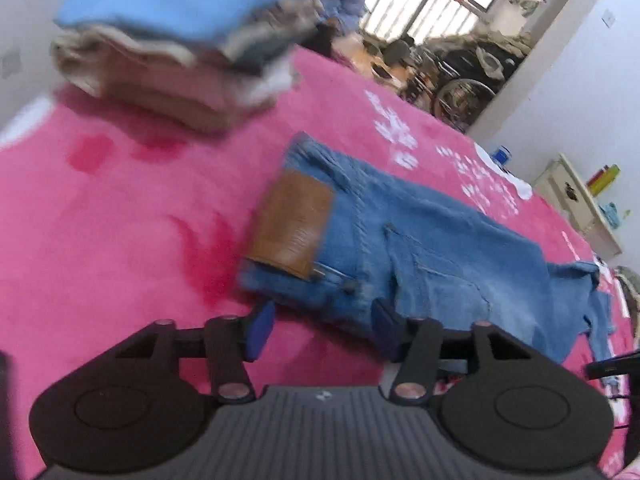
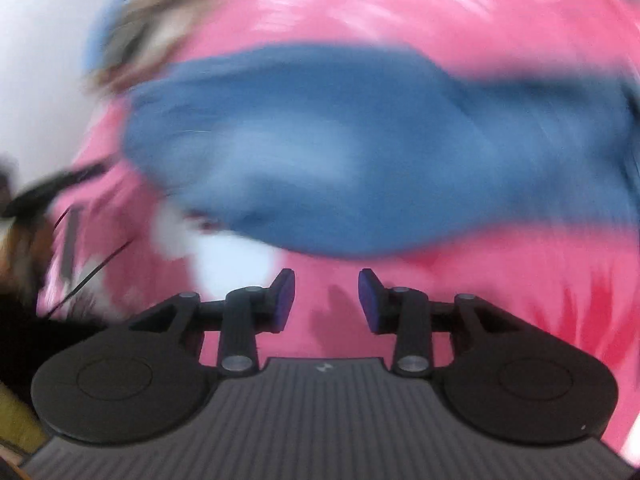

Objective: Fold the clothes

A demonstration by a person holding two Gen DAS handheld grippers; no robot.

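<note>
The left gripper [image 1: 322,330] is open, with its two blue fingertips [image 1: 260,330] spread apart and nothing held between them, and it sits low over a fuzzy pink blanket [image 1: 112,216]. Right in front of it lie the jeans [image 1: 400,248], so near that the closest edge of the waist is just past the tips and partly between them, but the picture does not let me tell if they touch. The jeans lie flat on the blanket, and they are long from side to side: the waist end with the brown patch [image 1: 292,224] is to the left and farther in, and the legs run off to the right and toward the edge of the view. Farther back and to the left sits a stack of folded clothes [image 1: 180,52] with a light blue piece on top, well apart from the jeans. The right gripper [image 2: 326,300] is open too, and holds nothing. Its picture is very blurry, but a big blue shape that looks like the jeans [image 2: 360,152] lies across the pink blanket [image 2: 440,20] ahead of the tips, stretched from left to right
</note>
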